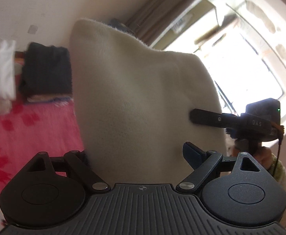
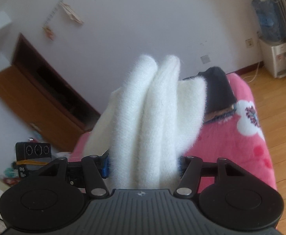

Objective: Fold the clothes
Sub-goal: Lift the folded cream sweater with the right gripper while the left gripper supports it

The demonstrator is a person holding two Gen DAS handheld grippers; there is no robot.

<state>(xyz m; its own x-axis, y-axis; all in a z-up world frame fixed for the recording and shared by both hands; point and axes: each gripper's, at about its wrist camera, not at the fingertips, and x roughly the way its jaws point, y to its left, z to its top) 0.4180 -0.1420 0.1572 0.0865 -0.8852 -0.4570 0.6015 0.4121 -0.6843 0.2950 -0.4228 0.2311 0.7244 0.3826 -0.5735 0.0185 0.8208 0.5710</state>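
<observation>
Your left gripper (image 1: 143, 156) pinches a thick bundle of the fluffy cream-white knitted garment (image 1: 135, 90), which rises toward twelve o'clock and fills the middle of its view. Your right gripper (image 2: 143, 164) clamps folded ridges of the same garment (image 2: 150, 113), raised above the pink floral blanket (image 2: 231, 146). From the left wrist, the right gripper (image 1: 203, 117) bites the fabric edge at three o'clock. A folded dark garment (image 2: 219, 90) lies on the blanket at two o'clock, a brown wooden cabinet (image 2: 37, 99) at nine.
</observation>
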